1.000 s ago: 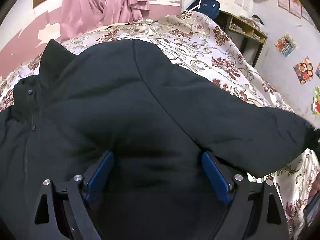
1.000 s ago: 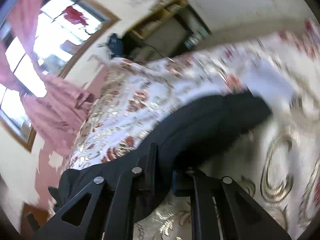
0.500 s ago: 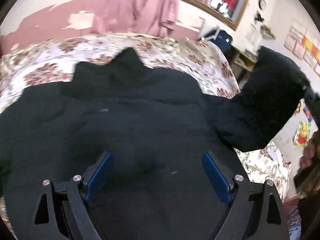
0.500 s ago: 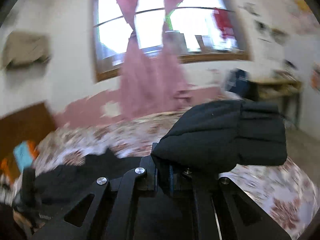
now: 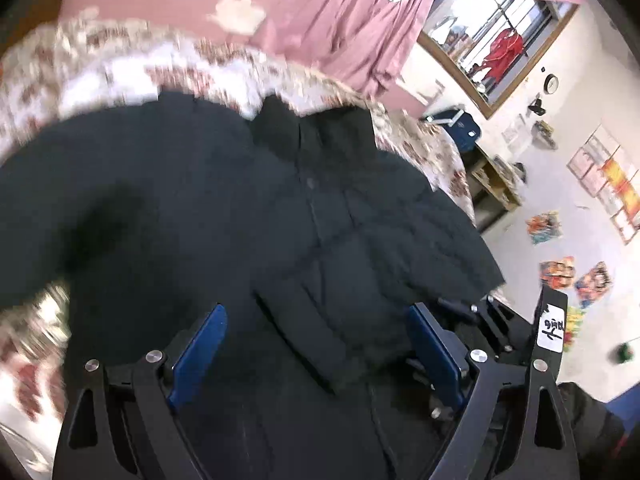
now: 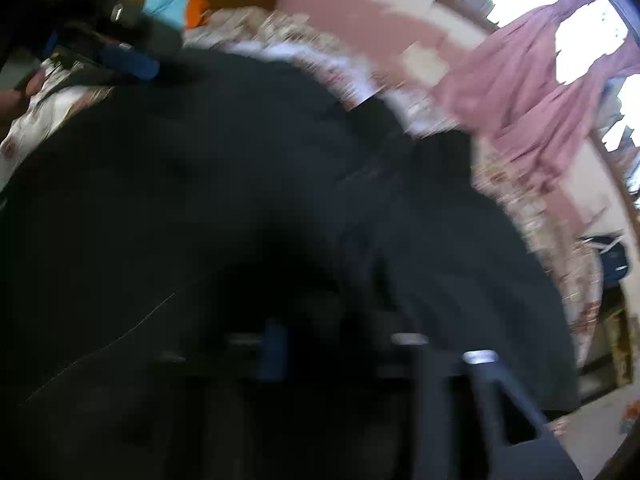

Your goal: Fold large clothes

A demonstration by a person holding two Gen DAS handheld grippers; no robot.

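Your right hand-held gripper (image 5: pixel 472 312) has just been opening, dropping the sleeve (image 5: pixel 340 320) onto the black jacket (image 5: pixel 200 200) mid-bed (image 5: pixel 120 76). Left hand-held gripper (image 5: pixel 316 344) gapes empty. Puffy padding could spring the sleeve back.

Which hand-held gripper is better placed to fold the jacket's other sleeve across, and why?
Probably the left hand-held gripper. Its jaws stand wide open and empty over the black jacket, on the side where the other sleeve lies unfolded on the bedspread. One sleeve already lies across the front.
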